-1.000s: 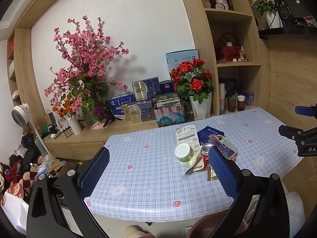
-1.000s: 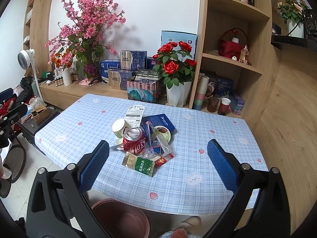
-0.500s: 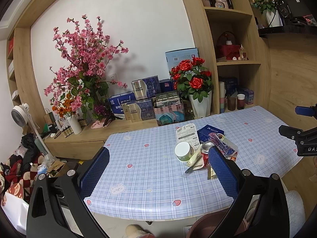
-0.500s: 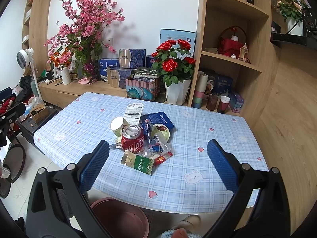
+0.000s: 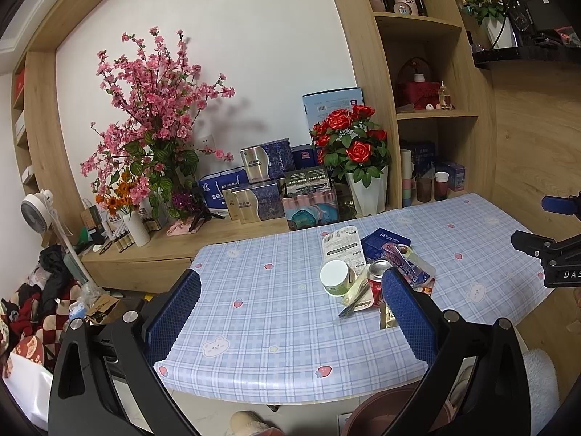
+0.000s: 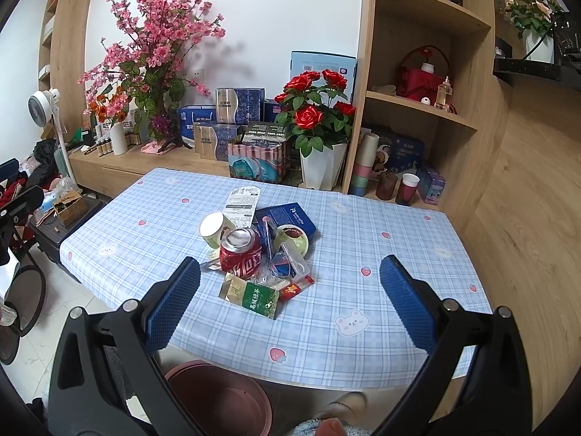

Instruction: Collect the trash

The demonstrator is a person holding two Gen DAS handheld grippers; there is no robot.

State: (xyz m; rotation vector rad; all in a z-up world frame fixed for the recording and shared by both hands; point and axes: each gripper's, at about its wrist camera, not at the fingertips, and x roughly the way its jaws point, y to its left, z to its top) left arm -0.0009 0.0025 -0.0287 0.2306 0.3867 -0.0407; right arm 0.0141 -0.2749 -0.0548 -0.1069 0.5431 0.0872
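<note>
- Lying in one heap on the table (image 6: 366, 218), which is wearing a blue plaid cloth with strawberry and bear prints: the trash, with a red soda can (image 6: 240, 252) standing upright at the middle.
- Sitting just in front of the red soda can: a green tea packet (image 6: 254, 296) printed with Chinese characters, beside a small red wrapper (image 6: 296, 287).
- Resting behind the red soda can: a blue box (image 6: 285, 216) lettered "coffee", a white label sheet (image 6: 242, 201) with fine print too small to read, a pale green tub (image 6: 214, 229) on its side, and a round lid (image 6: 292, 239).
- Standing well behind the red soda can: a rose pot (image 6: 321, 167), gift boxes, and wooden shelving holding jars marked "cup".
- Hanging wide open and empty: the right gripper (image 6: 288, 301), just short of the heap; the left gripper (image 5: 290, 312), further to the side of it.
- Showing best in the right wrist view: a brown bin (image 6: 221, 398) on the floor below the table edge.
- Showing only in the left wrist view: the heap from the side, with a dark pen (image 5: 352, 305) beside the can.
</note>
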